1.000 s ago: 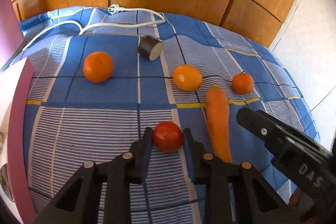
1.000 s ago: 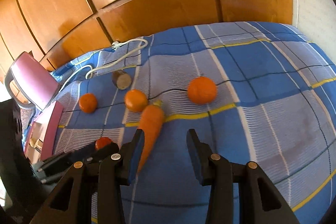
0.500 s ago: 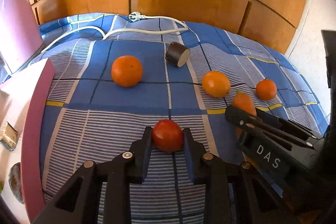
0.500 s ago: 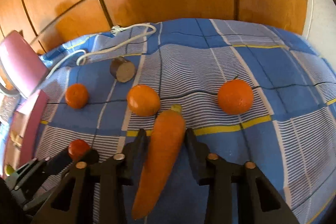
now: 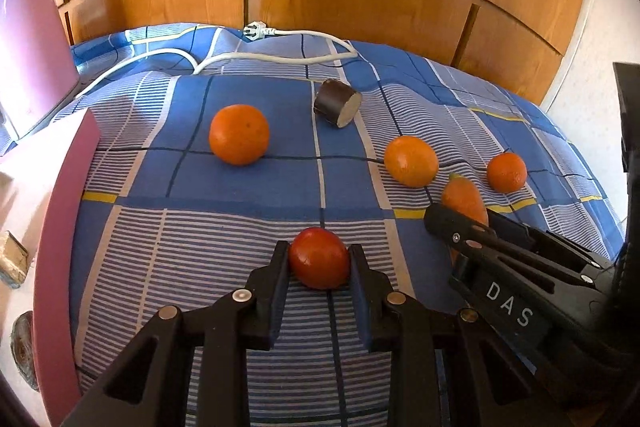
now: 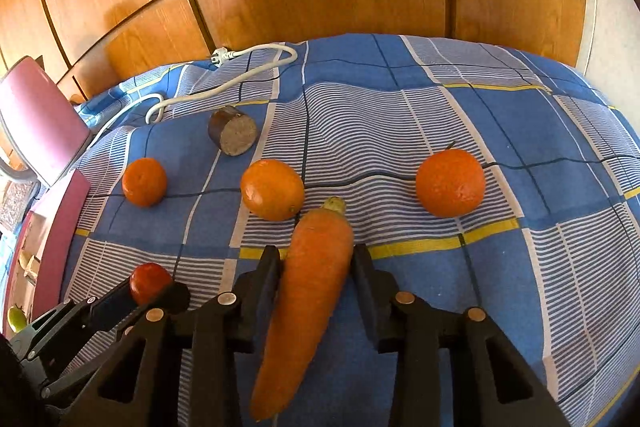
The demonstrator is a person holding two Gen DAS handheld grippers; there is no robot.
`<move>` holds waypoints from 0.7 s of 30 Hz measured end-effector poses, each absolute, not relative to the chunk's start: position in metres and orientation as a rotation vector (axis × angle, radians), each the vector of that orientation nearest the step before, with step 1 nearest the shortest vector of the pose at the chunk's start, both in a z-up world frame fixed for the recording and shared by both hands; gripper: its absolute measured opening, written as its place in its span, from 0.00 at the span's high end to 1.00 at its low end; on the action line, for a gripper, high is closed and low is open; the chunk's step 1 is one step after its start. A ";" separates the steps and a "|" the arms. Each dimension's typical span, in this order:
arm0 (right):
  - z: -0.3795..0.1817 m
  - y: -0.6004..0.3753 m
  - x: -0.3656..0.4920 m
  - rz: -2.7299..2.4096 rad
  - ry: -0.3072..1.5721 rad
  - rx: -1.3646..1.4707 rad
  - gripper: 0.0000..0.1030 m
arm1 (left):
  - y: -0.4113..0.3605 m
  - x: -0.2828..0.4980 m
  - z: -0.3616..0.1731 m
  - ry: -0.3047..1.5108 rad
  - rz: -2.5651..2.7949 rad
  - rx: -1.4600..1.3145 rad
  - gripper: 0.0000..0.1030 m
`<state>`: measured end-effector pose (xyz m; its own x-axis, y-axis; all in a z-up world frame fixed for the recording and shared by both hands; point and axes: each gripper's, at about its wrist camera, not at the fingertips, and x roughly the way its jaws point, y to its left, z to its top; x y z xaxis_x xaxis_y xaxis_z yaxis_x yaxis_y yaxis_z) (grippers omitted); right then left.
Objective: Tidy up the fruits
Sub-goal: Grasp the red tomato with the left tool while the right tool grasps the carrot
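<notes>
Right wrist view: the carrot [image 6: 310,291], beside the right gripper [image 6: 314,259] 1 second ago, is now straddled by its spread fingers on the cloth [image 6: 500,131], while the tomato [image 5: 319,258] is pinched by the left gripper [image 5: 319,261], so 2 pickups seem imminent.

The only writing I can read is "DAS", in pale capitals on the black side of the right gripper [image 5: 456,227], seen at the near right in the left wrist view. Nothing else in either view carries legible lettering.
</notes>
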<state>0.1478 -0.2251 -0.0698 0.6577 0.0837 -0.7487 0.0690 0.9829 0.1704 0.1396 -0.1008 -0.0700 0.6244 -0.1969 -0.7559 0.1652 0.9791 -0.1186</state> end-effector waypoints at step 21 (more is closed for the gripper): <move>-0.069 -0.225 0.146 0.003 0.845 0.190 0.65 | -0.101 0.138 -0.068 0.869 -0.214 -0.035 0.72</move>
<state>0.1463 -0.2254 -0.0687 0.6651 0.0777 -0.7427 0.0733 0.9830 0.1685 0.1379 -0.1006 -0.0675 0.6252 -0.2012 -0.7541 0.1726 0.9779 -0.1178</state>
